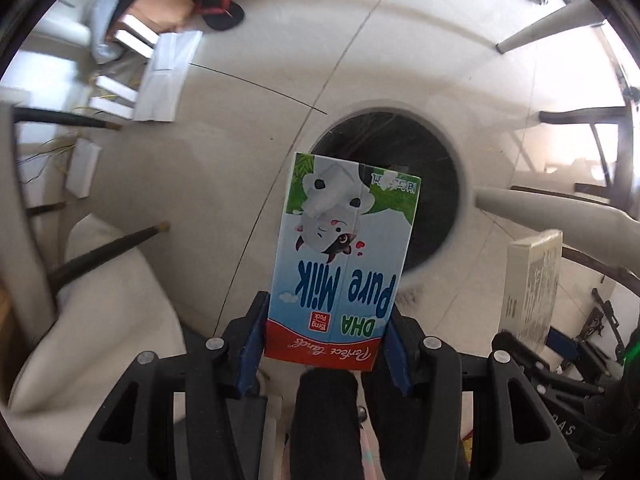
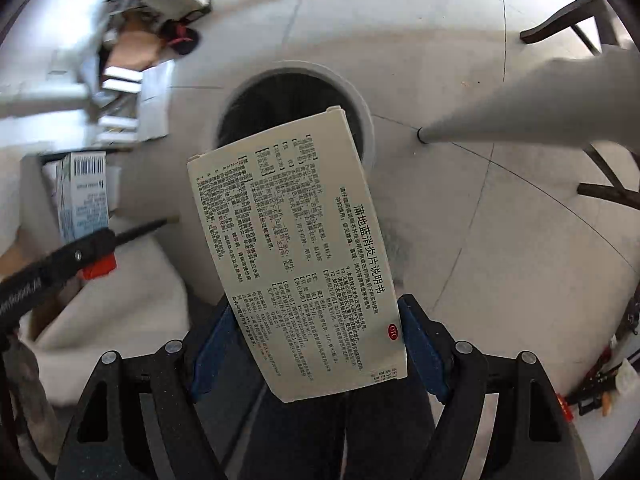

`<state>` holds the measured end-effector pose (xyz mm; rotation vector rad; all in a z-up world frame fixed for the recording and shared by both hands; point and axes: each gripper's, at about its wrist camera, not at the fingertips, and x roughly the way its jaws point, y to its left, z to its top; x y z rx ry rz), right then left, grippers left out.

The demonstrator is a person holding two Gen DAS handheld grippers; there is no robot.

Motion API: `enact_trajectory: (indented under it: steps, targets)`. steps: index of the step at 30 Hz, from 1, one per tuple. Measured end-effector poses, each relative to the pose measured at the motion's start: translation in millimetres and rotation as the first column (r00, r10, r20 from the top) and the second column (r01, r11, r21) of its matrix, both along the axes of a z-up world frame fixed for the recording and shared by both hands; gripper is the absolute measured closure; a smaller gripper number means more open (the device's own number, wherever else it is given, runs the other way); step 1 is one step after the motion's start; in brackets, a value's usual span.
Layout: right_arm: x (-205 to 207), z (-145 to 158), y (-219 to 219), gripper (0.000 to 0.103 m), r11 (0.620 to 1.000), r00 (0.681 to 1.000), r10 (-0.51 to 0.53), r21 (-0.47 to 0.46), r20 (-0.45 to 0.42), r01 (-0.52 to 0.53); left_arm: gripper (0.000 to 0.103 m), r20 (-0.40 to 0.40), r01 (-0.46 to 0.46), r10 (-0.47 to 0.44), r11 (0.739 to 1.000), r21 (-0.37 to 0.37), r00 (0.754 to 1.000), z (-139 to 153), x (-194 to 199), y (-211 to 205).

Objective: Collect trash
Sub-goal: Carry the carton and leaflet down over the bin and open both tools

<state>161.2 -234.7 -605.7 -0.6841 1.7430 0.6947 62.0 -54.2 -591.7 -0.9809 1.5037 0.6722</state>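
Note:
My left gripper (image 1: 326, 344) is shut on a blue, white and red "Pure Milk" carton (image 1: 344, 256), held upside down above the floor. Its far end overlaps the round white-rimmed trash bin (image 1: 436, 184) with a dark inside. My right gripper (image 2: 316, 344) is shut on a cream medicine box (image 2: 296, 248) printed with black Chinese text, tilted left, its far end over the same bin (image 2: 288, 92). The medicine box also shows at the right of the left wrist view (image 1: 532, 280). The milk carton (image 2: 82, 196) and the left gripper's body show at the left of the right wrist view.
Pale tiled floor (image 1: 248, 132) all round the bin. White table legs (image 2: 500, 108) (image 1: 540, 32) and dark chair legs (image 1: 108, 256) stand near it. White boxes and clutter (image 1: 140, 68) lie at the far left. A white cushion (image 1: 100, 320) is at the lower left.

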Motion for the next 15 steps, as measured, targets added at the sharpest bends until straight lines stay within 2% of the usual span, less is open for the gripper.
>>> enact_trajectory:
  steps: [5, 11, 15]
  targets:
    - [16, -69, 26, 0.022, 1.0, 1.0, 0.004, -0.031, 0.003, -0.004, 0.054, 0.01, 0.029, -0.029, 0.999, -0.039, 1.0, -49, 17, 6]
    - [26, -103, 26, 0.022, 0.999, 1.0, 0.018, -0.042, -0.007, -0.018, 0.054, 0.026, 0.079, -0.077, 0.994, -0.076, 0.997, -71, 31, 7]
    - [28, -116, 31, 0.022, 0.999, 1.0, 0.015, -0.042, -0.015, -0.016, 0.053, 0.04, 0.079, -0.076, 0.993, -0.088, 0.996, -72, 35, 6]
